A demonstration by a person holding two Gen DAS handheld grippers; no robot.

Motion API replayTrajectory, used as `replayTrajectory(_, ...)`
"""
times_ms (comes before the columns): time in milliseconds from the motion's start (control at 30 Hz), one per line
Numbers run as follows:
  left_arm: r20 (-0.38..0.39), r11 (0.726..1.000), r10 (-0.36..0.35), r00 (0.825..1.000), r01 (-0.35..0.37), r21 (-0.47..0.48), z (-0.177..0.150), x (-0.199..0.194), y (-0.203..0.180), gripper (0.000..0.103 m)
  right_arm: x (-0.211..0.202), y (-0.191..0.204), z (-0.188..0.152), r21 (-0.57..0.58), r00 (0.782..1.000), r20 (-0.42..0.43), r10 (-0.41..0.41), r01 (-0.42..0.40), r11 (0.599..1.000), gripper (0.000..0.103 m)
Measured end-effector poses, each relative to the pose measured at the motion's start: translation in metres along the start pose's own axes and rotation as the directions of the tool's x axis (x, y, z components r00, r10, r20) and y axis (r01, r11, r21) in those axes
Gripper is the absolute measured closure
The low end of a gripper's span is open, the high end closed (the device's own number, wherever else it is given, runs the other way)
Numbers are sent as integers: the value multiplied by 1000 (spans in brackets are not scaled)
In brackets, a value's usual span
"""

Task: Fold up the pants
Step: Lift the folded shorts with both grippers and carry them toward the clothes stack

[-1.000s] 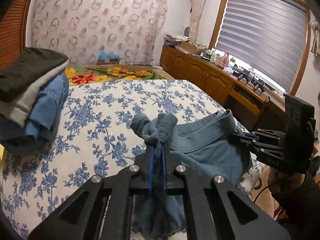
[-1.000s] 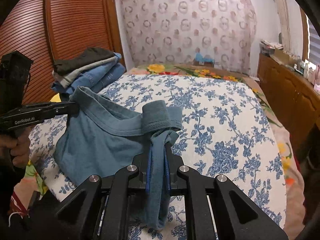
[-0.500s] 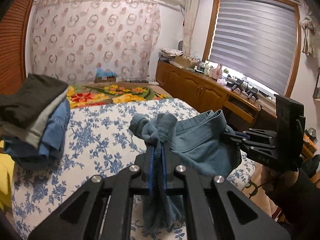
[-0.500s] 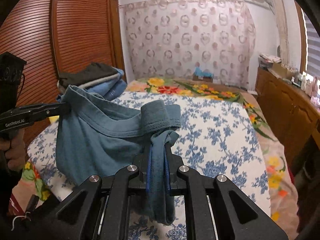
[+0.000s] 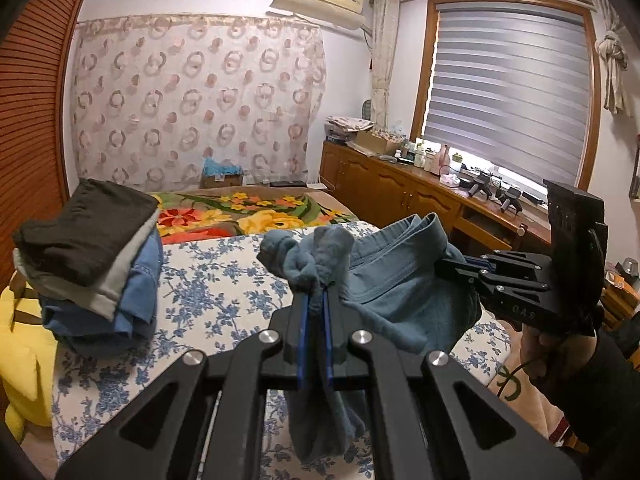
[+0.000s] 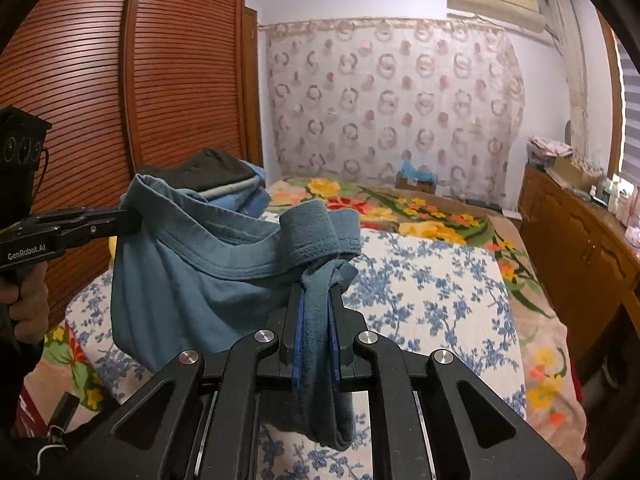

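Note:
Teal-blue pants (image 5: 404,300) hang in the air above the bed, held by the waistband between both grippers. My left gripper (image 5: 314,298) is shut on one bunched end of the waistband; it also shows at the left of the right wrist view (image 6: 134,216). My right gripper (image 6: 316,292) is shut on the other end; it shows at the right of the left wrist view (image 5: 444,266). The pants (image 6: 192,280) sag between the two grips, and their legs hang below, out of sight.
A bed with a blue-flowered white cover (image 5: 224,292) lies below. A stack of folded clothes (image 5: 92,256) sits on its left side, next to a yellow cushion (image 5: 20,360). A wooden sideboard (image 5: 420,200) stands along the right under the window. A louvred wardrobe (image 6: 120,100) stands on the left.
Both grippers have risen with the pants, lifting the cloth off the bed. More of the wall, air conditioner and window shows now. Both grips stay shut.

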State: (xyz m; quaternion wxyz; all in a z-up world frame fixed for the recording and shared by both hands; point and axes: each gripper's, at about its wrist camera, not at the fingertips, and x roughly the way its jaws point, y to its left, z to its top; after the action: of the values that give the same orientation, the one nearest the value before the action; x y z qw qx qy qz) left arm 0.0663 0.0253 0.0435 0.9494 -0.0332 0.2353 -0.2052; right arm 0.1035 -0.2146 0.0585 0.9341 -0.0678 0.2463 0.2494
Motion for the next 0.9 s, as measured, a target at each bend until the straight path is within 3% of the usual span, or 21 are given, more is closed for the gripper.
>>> replayTrajectory(367,38,998,59,998,-58,-26,2,-21,36,100,29,25,26,-67,999,8,44,-44,997,95)
replayTrajectory(900,73,989,132,989,-126,-71,18,-16,93,100,92,46,79,-167,995,8,100,-97,981,95)
